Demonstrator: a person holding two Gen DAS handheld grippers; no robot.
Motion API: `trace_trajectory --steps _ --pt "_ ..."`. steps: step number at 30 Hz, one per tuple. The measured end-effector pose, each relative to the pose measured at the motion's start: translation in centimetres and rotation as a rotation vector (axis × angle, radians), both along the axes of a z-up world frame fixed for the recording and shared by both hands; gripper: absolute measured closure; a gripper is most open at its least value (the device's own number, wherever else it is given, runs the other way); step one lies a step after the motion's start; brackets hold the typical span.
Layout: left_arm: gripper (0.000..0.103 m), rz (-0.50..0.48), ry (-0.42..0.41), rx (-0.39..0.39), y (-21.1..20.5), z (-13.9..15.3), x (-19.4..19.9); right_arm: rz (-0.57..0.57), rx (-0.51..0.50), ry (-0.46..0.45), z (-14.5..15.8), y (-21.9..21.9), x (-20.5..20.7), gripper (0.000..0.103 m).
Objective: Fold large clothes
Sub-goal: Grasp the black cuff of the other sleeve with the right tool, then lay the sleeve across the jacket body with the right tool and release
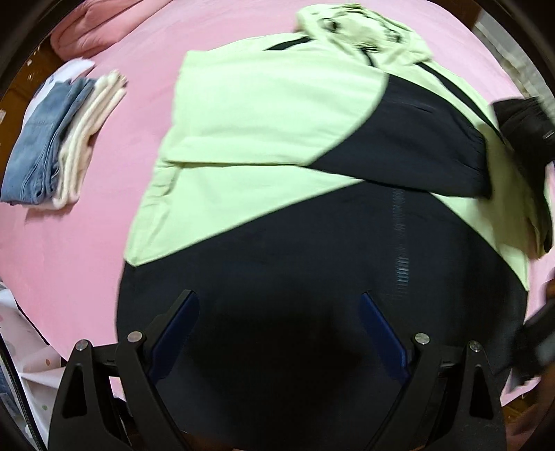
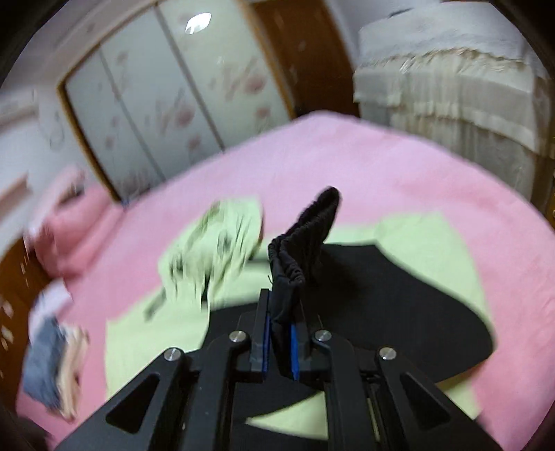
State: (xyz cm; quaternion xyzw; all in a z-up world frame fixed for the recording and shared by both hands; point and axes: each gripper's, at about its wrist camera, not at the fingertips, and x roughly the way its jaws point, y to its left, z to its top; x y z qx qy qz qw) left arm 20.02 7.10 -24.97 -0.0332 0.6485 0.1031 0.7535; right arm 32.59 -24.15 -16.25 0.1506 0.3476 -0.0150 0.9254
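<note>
A lime-green and dark navy jacket [image 1: 263, 121] lies spread on the pink bed sheet [image 1: 69, 243], with one sleeve folded across its front and its hood [image 1: 360, 31] at the far end. My left gripper [image 1: 279, 308] points down over the navy lower part, open, with nothing between its fingers. In the right wrist view my right gripper [image 2: 281, 312] is shut on the jacket's black elastic sleeve cuff [image 2: 305, 236], which stands up above the jacket [image 2: 433, 249]. The hood [image 2: 215, 249] is blurred. A dark cuff [image 1: 520, 125] shows at the right edge of the left wrist view.
A folded stack of blue jeans [image 1: 38, 149] and cream cloth [image 1: 90, 135] lies on the sheet's left side. A pink pillow [image 1: 93, 31] is at the far left. Beyond the bed stand a wardrobe with sliding doors [image 2: 166, 104] and furniture under a white cover [image 2: 451, 86].
</note>
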Motion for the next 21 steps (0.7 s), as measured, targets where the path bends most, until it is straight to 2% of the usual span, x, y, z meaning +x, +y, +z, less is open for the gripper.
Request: trace_trajectory --steps 2,4,5,6,7,8,12,17,21 --pt "0.011 0.012 0.012 0.014 2.1 -0.7 -0.1 0.032 -0.047 0.107 -3.5 2.5 0.7 0.091" --pt "0.011 0.008 0.018 0.007 3.3 -1.4 -0.3 0.056 -0.047 0.189 -6.0 3.6 1.1 0.089" --pt "0.011 0.006 0.020 0.005 3.4 -1.5 -0.4 0.058 -0.043 0.213 -6.4 3.9 1.3 0.075" --pt "0.011 0.006 0.021 0.002 3.7 -1.8 -0.6 0.076 -0.028 0.250 -7.2 4.0 1.3 0.065" --pt "0.011 0.007 0.019 -0.009 3.9 -1.9 -0.7 0.096 -0.006 0.272 -7.6 4.0 1.2 0.048" --pt "0.011 0.003 0.016 -0.026 4.0 -2.0 -0.7 0.104 0.008 0.273 -7.6 3.8 1.0 0.042" --pt "0.011 -0.053 -0.007 -0.123 3.5 -2.2 -0.2 0.104 -0.003 0.261 -6.7 3.2 -0.3 0.039" --pt "0.011 -0.146 -0.121 -0.262 1.0 -1.0 1.9 0.067 0.019 0.250 -5.2 1.2 -1.4 0.032" --pt "0.011 -0.174 -0.143 -0.302 -1.4 -0.6 4.6 0.037 0.014 0.279 -5.0 -0.9 -1.9 0.032"
